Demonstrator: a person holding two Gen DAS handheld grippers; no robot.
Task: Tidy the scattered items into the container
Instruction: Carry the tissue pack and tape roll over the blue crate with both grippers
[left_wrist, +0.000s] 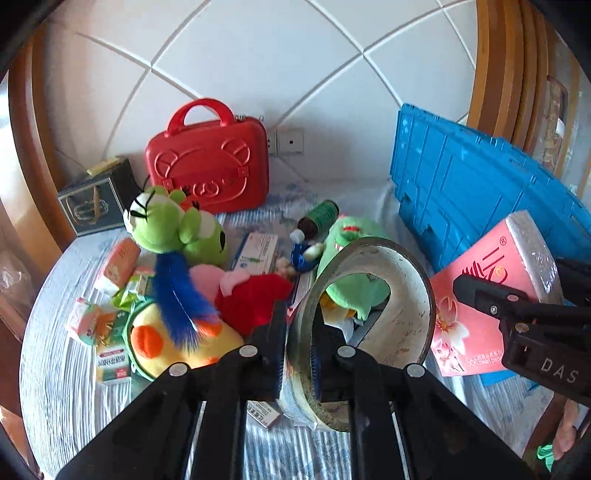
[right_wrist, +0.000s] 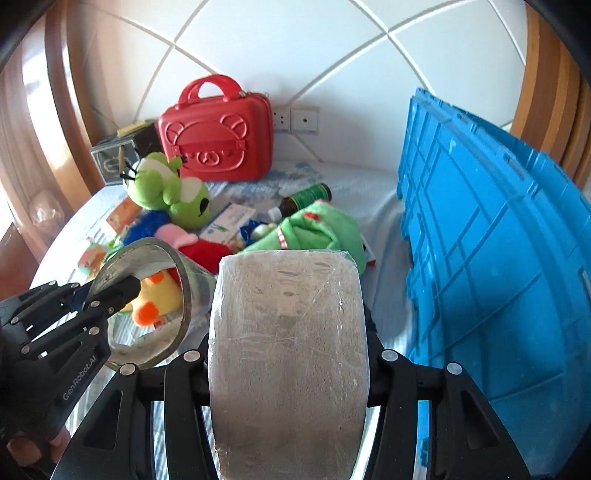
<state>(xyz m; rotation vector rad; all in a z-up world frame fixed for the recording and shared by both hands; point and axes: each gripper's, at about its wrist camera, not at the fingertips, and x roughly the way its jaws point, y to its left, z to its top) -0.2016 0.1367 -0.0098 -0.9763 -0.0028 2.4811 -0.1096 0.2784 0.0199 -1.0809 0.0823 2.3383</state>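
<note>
My left gripper (left_wrist: 297, 325) is shut on the wall of a wide grey tape roll (left_wrist: 399, 295), held up above the table; the right wrist view shows the same gripper (right_wrist: 122, 291) and tape roll (right_wrist: 195, 295) at lower left. My right gripper (right_wrist: 290, 332) is shut on a plastic-wrapped pink tissue pack (right_wrist: 288, 350), which fills the space between its fingers. That tissue pack (left_wrist: 480, 258) also shows at the right of the left wrist view. The blue crate (right_wrist: 498, 240) stands to the right of both grippers. Plush toys, among them a green frog (left_wrist: 173, 221), lie scattered below.
A yellow duck plush (left_wrist: 166, 343), a red and pink plush (left_wrist: 251, 295), a green plush (left_wrist: 351, 236), a brown bottle (left_wrist: 317, 218) and several small boxes (left_wrist: 255, 251) lie on the cloth-covered round table (left_wrist: 55, 350). A red case (left_wrist: 210, 170) and a dark box (left_wrist: 92, 206) stand against the tiled wall.
</note>
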